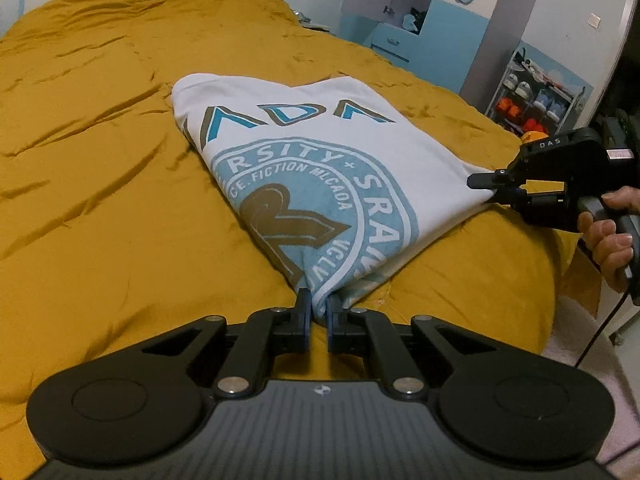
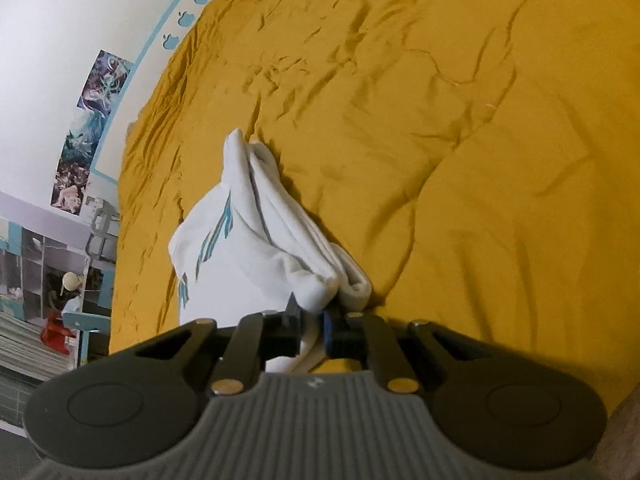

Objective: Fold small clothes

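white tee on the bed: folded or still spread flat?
Partly folded. The white T-shirt shows stacked layers along one edge, and its round print is cut off at a fold. Left claw and right claw each pinch a corner.

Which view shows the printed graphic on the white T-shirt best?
The left wrist view: the white T-shirt faces the camera, with its blue and brown emblem and lettering readable. The right wrist view sees it edge-on, bunched at the right gripper, showing only slivers of print.
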### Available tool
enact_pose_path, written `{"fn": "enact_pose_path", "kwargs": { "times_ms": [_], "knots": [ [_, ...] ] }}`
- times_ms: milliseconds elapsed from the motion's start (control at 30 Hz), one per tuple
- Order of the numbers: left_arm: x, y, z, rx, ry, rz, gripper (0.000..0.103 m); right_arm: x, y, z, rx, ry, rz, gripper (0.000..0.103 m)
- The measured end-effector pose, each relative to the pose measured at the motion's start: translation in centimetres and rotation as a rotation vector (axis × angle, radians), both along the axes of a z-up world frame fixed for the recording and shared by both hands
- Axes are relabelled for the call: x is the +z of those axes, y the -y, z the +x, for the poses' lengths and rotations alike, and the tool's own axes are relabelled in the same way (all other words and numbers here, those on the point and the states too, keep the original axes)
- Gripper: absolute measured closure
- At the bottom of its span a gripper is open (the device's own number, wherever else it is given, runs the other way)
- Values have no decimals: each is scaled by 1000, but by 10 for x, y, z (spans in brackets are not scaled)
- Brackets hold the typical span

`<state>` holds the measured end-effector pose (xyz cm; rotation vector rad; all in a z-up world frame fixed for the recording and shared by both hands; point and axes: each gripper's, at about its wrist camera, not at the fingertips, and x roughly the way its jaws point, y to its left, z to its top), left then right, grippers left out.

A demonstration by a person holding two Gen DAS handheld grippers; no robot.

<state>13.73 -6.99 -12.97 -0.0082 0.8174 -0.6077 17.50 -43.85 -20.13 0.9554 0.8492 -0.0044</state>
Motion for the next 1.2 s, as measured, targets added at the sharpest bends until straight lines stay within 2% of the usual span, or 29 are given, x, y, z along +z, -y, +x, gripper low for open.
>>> {"fn": "enact_pose_path", "kwargs": {
  "times_ms": [67, 100, 167, 233, 300, 433, 533, 700, 800, 967, 1000, 1100, 1200],
  "knots": [
    [6, -8, -2, 4, -18, -22, 96, 14, -2, -5, -5, 12, -38, 90],
    [12, -14, -5, 13, -19, -34, 96, 22, -3, -9, -7, 25, -75, 90],
    [23, -21, -12, 34, 6, -35, 96, 43, -9, -17, -15, 61, -187, 82],
    [36, -29, -13, 58, 35, -59, 95, 60, -13, -21, -15, 112, -286, 77],
    [46, -31, -6, 78, 43, -107, 95, 70, -23, -19, 19, 161, -318, 76],
    [47, -16, 18, 84, 45, -189, 95, 63, -42, -2, 103, 178, -278, 74],
    [34, -3, 34, 62, -23, -269, 95, 51, -49, 8, 129, 131, -307, 74],
    [5, 14, 33, 42, -106, -203, 94, 29, -37, 5, 136, 88, -279, 78],
    [-9, 13, 30, 68, -109, -209, 92, 18, -27, 6, 120, 90, -209, 78],
    [-11, 12, 32, 85, -124, -214, 91, 14, -21, 2, 84, 79, -152, 83],
    [-9, 12, 32, 84, -124, -209, 91, 17, -23, 2, 80, 78, -151, 82],
    [-7, 13, 36, 88, -131, -207, 90, 33, -25, 4, 75, 112, -164, 70],
    [-7, 15, 34, 88, -127, -201, 89, 47, -27, 10, 74, 154, -194, 66]
  ]
}}
